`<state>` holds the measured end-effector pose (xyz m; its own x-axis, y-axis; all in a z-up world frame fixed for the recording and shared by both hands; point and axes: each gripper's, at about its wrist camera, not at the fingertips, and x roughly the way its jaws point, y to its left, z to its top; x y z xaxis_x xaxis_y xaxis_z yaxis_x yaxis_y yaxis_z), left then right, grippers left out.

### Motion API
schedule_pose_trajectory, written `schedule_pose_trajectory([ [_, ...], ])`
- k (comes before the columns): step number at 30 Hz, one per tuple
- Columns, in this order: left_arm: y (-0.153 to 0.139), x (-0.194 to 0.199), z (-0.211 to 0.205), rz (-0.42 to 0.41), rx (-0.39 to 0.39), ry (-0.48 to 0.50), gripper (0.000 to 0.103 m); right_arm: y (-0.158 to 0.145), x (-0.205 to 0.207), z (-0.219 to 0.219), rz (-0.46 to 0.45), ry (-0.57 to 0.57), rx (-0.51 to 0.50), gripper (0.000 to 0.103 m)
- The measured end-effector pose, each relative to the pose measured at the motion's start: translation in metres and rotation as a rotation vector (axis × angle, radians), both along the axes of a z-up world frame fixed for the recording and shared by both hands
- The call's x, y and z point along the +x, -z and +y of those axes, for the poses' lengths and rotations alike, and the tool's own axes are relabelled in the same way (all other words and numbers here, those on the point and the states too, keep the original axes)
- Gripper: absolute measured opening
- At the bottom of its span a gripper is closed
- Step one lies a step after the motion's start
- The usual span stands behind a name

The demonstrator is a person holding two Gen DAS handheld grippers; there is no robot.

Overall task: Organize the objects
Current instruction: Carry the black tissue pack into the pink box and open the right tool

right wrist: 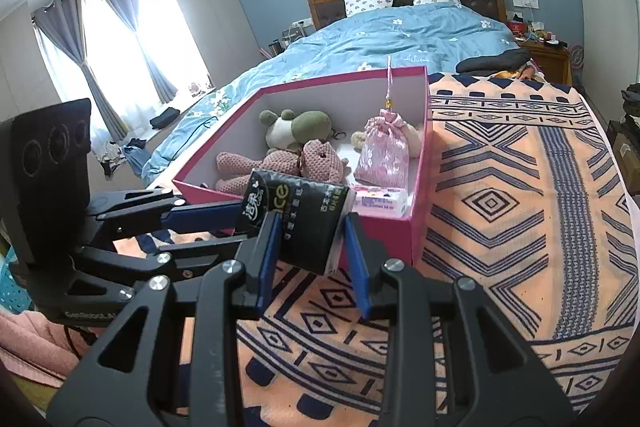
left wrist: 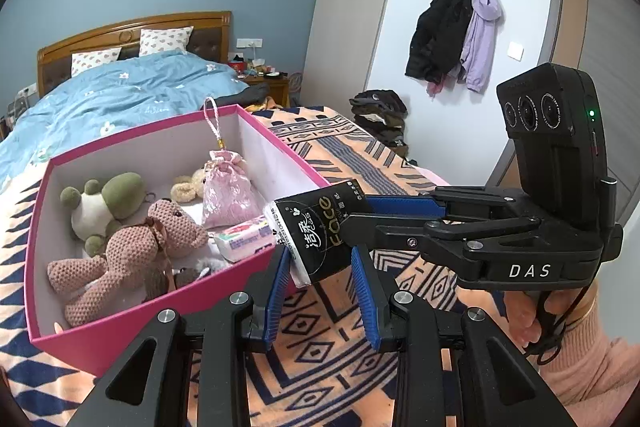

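Presently the black tissue pack (left wrist: 310, 241) is held clear of the patterned blanket (right wrist: 500, 227), clamped from two sides — the left gripper (left wrist: 320, 291) shut on one end, the right gripper (right wrist: 308, 251) pinching the other. Just beyond both sets of jaws stands the pink box (left wrist: 120, 331), containing plush toys (left wrist: 132, 247) and a pink pouch (right wrist: 384, 155).

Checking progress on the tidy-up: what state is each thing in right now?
Black tissue pack: held above the box's near corner by both grippers.
Left gripper: shut on the pack.
Right gripper: shut on the pack.
Pink box: open, toys inside.
Pink pouch: upright in the box.
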<state>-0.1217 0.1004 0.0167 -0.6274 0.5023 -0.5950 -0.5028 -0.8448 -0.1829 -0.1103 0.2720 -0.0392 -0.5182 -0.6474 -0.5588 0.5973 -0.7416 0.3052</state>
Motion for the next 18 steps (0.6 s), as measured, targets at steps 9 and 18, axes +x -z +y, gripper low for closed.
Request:
schedule_pose_trajectory([
  [9, -0.005, -0.015, -0.002, -0.002, 0.009, -0.007, 0.032, -0.006, -0.013, -0.002, 0.007, 0.001, 0.004, 0.036],
  [18, -0.005, -0.025, -0.003, -0.006, 0.007, -0.013, 0.032, -0.008, -0.024, -0.004, 0.001, -0.002, 0.004, 0.036],
])
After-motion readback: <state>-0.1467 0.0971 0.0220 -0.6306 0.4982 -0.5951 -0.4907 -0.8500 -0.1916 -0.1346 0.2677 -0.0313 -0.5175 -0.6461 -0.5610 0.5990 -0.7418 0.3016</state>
